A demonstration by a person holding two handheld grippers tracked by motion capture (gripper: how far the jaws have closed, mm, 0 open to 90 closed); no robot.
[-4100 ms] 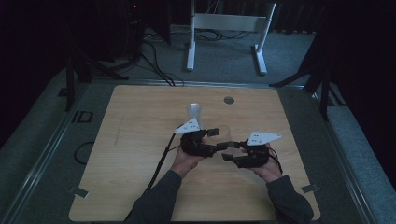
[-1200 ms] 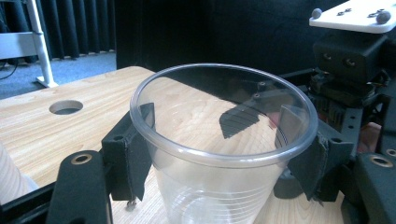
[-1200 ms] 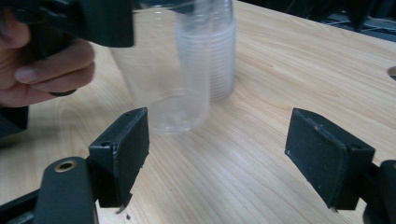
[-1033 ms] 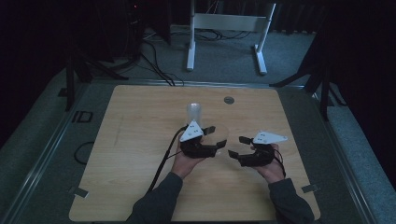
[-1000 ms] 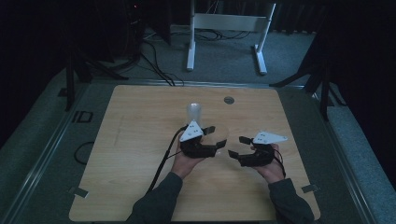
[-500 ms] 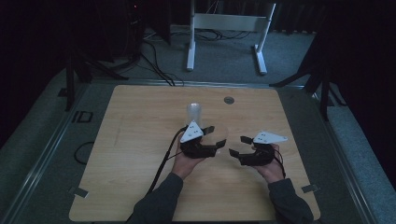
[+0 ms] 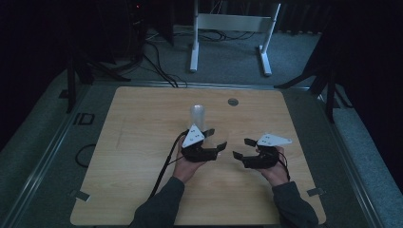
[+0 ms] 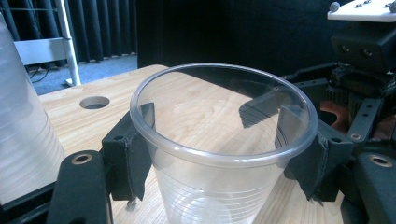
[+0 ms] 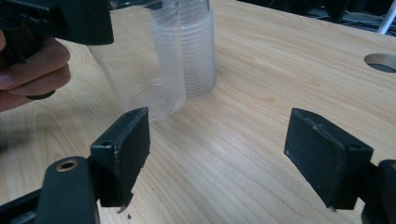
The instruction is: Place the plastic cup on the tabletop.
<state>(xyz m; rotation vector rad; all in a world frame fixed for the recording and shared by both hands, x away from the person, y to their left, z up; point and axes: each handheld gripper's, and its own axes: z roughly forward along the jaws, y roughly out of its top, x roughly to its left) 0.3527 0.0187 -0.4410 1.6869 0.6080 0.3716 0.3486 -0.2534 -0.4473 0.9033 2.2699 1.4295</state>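
My left gripper (image 8: 219,154) clasps a clear plastic cup (image 8: 219,158) near the table's (image 7: 142,123) centre, just right of a stack of cups (image 9: 196,51); my right gripper (image 9: 217,154) hangs spread wide, empty, further right.

The high view is dim and murky; the room beyond the wooden surface (image 7: 142,142) sinks into near black. Both gripper views are far brighter, evenly lit, with soft shadows on the wood. The clear cup (image 8: 219,154) carries pale glare along its rim. The nearest jaws are slightly soft in focus.
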